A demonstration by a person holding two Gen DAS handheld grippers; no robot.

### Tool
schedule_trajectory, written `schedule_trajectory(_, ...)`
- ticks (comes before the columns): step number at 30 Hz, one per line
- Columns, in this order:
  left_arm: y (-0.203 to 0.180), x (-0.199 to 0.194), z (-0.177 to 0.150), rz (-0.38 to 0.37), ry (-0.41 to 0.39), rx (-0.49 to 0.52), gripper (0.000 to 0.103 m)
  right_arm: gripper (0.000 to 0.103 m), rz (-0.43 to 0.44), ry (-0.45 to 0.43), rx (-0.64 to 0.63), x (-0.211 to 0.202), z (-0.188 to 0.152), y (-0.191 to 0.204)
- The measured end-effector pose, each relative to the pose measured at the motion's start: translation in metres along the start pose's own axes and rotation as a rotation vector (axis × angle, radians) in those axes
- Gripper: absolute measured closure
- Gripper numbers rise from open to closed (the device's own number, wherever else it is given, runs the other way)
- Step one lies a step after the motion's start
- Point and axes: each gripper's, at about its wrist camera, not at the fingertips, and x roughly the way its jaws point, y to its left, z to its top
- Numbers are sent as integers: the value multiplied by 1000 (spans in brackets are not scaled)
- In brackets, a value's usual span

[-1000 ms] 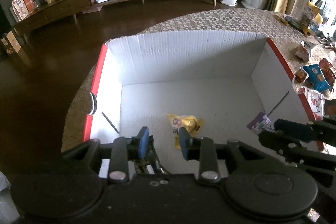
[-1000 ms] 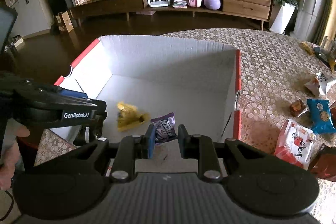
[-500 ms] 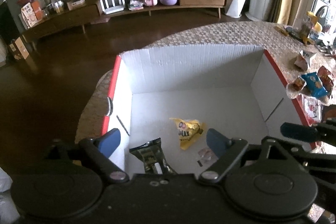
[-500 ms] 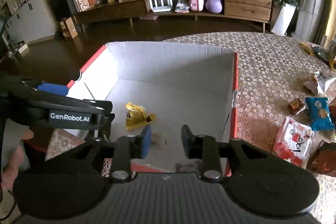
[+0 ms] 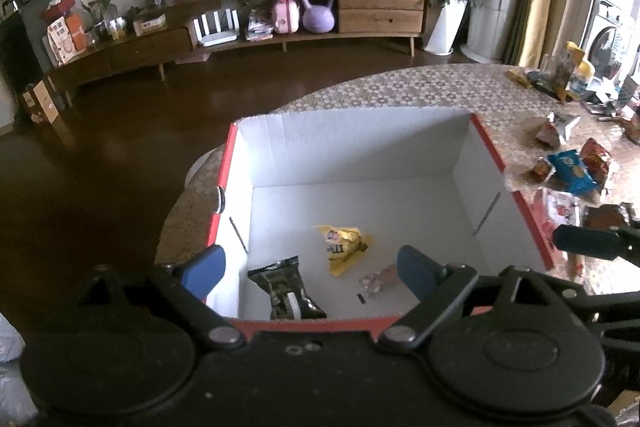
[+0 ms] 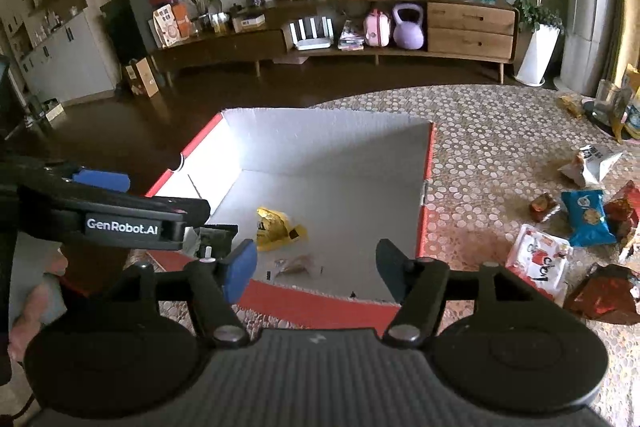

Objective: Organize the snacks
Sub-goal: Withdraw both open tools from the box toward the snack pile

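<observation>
1. Both claws have just been opening, and nothing lies between their jaws: left claw (image 5: 310,267) wide, right claw (image 6: 316,267) partly.
2. Below and ahead of them, the box (image 5: 360,131) holds three snacks.
3. The loose snacks (image 6: 576,223) lie on the worktop (image 6: 500,131), right of the right claw, the nearer one.
4. Only the left view shows the dark packet (image 5: 286,293) whole.

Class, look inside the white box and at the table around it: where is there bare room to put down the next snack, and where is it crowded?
Inside the box, the far half of the floor, between the back wall and the yellow packet, is bare. The near edge is crowded: dark packet, yellow packet, small clear wrapper. On the table, the stretch right of the box is bare up to the loose snacks.
</observation>
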Motion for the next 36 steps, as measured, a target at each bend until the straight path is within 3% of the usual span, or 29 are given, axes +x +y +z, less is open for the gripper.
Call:
schedule_trajectory(18, -44, -68, -13, -77, -121, 29, 4, 19, -2, -124, 22, -89, -22, -28)
schedule_trajectory(32, -117, -89, -23, -195, -198, 99, 0, 18, -106, -157, 73, -151, -62, -103)
schedule_trajectory(36, -144, -82, -25, -240, -192, 108, 0, 11, -141, -156, 99, -158, -74, -130)
